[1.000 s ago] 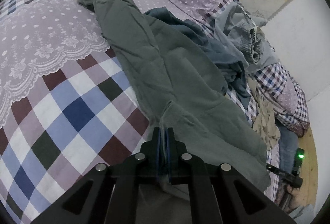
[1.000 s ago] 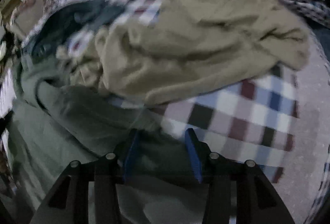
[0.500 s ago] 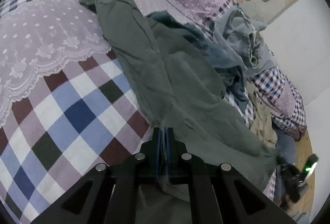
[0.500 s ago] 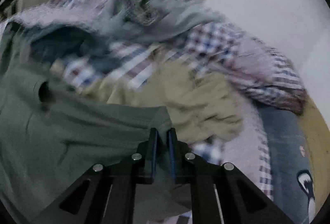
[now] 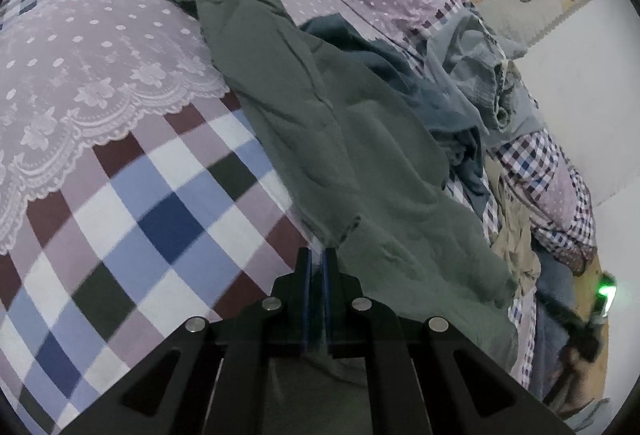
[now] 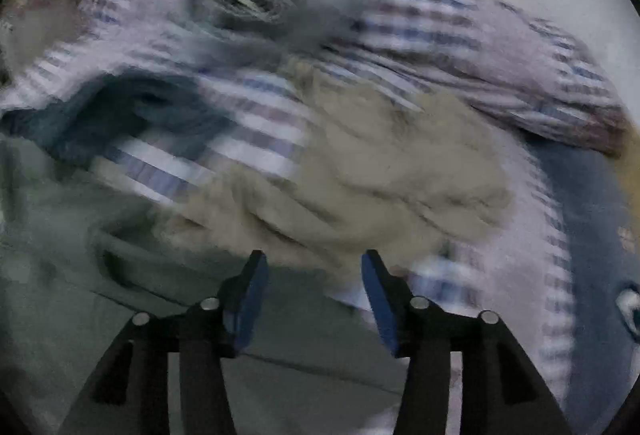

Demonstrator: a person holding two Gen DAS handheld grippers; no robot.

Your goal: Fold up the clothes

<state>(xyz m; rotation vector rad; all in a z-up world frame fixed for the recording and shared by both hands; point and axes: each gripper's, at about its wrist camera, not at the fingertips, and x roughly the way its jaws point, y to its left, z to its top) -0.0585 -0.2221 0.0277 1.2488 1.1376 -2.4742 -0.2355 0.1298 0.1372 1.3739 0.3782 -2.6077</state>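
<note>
Green garment (image 5: pixel 340 139) lies stretched across the checked bedspread (image 5: pixel 152 219), its near edge pinched between the closed jaws of the left gripper (image 5: pixel 319 263). Right gripper (image 6: pixel 314 269): jaws wide apart, empty, above green cloth. Right view, blurred, alone shows the spread beige garment (image 6: pixel 360 171).

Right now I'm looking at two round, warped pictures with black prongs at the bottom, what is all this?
Each picture comes from a fisheye camera on a hand-held two-finger gripper; a person holds one in each hand. The left gripper is shut on the edge of a green garment spread across a checked bedspread. A pile of other clothes lies behind it. The right view is blurred: the right gripper is open, holding nothing, over the green cloth near a beige garment.
</note>
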